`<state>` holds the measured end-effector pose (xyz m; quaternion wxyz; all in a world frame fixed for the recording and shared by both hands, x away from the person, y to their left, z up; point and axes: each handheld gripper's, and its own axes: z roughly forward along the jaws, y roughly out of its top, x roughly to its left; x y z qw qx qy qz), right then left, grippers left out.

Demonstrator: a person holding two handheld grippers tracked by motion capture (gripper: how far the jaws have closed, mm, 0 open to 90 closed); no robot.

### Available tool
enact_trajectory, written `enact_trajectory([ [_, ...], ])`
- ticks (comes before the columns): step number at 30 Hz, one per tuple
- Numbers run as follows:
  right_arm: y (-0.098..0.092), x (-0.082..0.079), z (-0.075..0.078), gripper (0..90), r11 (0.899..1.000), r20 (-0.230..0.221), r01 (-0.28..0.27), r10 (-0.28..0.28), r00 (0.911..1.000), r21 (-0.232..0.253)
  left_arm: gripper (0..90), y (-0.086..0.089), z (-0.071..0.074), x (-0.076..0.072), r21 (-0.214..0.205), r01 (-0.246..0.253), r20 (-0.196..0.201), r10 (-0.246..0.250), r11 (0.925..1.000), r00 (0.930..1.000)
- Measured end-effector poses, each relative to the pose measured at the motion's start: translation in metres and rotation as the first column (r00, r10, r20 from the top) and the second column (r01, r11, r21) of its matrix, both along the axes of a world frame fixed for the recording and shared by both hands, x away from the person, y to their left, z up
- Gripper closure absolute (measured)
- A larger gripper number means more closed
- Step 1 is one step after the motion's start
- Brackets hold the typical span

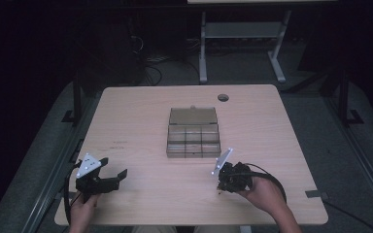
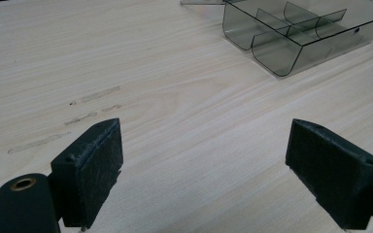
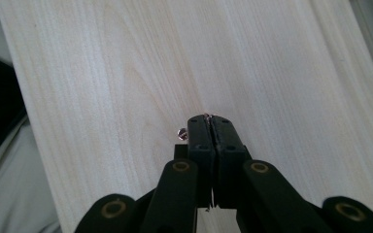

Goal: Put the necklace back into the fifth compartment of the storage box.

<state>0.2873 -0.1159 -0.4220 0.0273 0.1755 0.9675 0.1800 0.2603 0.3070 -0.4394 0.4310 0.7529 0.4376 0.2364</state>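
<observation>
Wooden table (image 1: 141,121) is carrying a smoky box (image 1: 193,141) at its centre, lid open, compartments showing. My left gripper (image 1: 114,174) is resting near the table's front left edge, well apart from the box, its jaws standing wide with bare wood between them. My right gripper (image 3: 209,118) is pointing down at the table's front right, jaws pressed together, pinching something small and metallic at the tips. One small screw (image 3: 182,133) is lying just beside those tips.
</observation>
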Motion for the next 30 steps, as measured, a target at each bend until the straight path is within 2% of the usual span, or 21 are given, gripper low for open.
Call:
enact_trajectory([
  [4, 0.001, 0.001, 0.006, 88.1, 1.0, 0.006, -0.011, 0.011, 0.9999, 0.004, 13.0, 0.001, 0.0, 0.0, 0.004, 0.001, -0.004, -0.001, 1.0, 1.0],
  [6, -0.001, 0.002, 0.012, 88.1, 1.0, 0.008, -0.015, 0.015, 0.9999, 0.025, 13.0, 0.001, -0.001, 0.0, -0.015, -0.008, -0.001, 0.008, 0.9999, 1.0],
  [9, -0.004, 0.003, 0.02, 88.2, 0.999, 0.016, -0.017, 0.016, 0.9997, 0.05, 13.0, 0.002, 0.0, 0.0, -0.02, -0.014, -0.002, 0.014, 0.9997, 0.9999],
  [13, -0.005, 0.006, 0.029, 88.2, 0.998, 0.022, -0.022, 0.021, 0.9995, 0.059, 13.0, 0.002, 0.0, 0.001, -0.015, -0.011, -0.005, 0.011, 0.9998, 0.9999],
  [30, 0.001, 0.023, 0.056, 88.2, 0.998, 0.034, -0.037, 0.035, 0.9988, 0.051, 13.0, 0.002, 0.0, 0.001, -0.021, -0.016, -0.008, 0.016, 0.9997, 0.9998],
])
